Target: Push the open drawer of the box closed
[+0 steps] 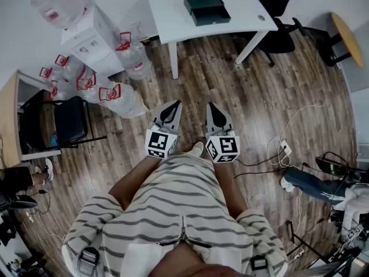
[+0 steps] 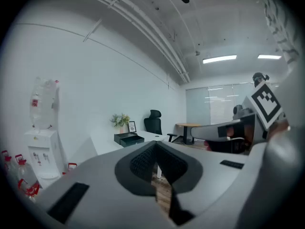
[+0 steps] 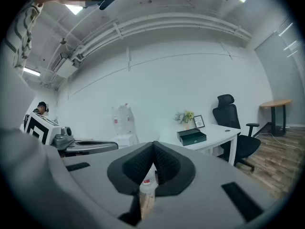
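Ahead, box (image 1: 203,1) lies crosswise, drawer (image 1: 212,17) jutting toward person (image 1: 179,212); left gripper (image 1: 174,105), right gripper (image 1: 211,107) both closed, empty.

Left gripper (image 1: 168,115) and right gripper (image 1: 217,116) are held side by side before the torso, pointing forward, near level. Both sets of jaws are closed, nothing between them.

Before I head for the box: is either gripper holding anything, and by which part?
Nothing is held. The left gripper and right gripper are both shut and empty; the box stands untouched.
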The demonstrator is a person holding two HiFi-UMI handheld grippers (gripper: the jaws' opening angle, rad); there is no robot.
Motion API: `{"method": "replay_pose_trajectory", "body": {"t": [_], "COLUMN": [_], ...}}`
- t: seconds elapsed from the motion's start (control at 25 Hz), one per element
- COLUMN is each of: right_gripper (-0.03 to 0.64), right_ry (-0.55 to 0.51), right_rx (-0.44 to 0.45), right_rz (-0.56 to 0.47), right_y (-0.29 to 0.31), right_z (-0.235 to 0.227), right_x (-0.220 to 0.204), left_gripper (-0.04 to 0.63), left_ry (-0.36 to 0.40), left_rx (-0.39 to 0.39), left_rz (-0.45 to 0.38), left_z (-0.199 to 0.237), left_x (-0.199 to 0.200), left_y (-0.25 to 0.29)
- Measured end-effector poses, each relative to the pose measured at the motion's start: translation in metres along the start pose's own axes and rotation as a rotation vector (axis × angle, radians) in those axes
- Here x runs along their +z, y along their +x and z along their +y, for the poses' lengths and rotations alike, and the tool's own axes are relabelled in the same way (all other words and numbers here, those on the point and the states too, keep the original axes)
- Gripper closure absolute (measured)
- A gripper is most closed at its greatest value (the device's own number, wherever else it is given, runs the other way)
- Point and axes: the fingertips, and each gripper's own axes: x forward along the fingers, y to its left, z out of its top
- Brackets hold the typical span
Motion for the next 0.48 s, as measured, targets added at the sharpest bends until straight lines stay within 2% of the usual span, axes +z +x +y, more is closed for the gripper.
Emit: {"method": "replay_pose_trajectory", "body": {"t": [0.32, 0.48], "right_gripper": [0.607, 0.607], "right_ry": [0.029, 0.030], "right_rx": [0.086, 0.088], "right_rz": [-0.035, -0.040], "right_y": [-0.005, -0.008], "right_z": [-0.047, -0.069], "right_x": [0.009, 0.011], "left_gripper": [0.594, 0.594], "left_ry": [0.007, 0.016], "left_rx": [0.037, 0.051], "left_rz": [0.008, 0.016], "left_z": [-0.030, -0.050], "left_x": [-0.002, -0.006], "left_y": [0.041, 0.055]}}
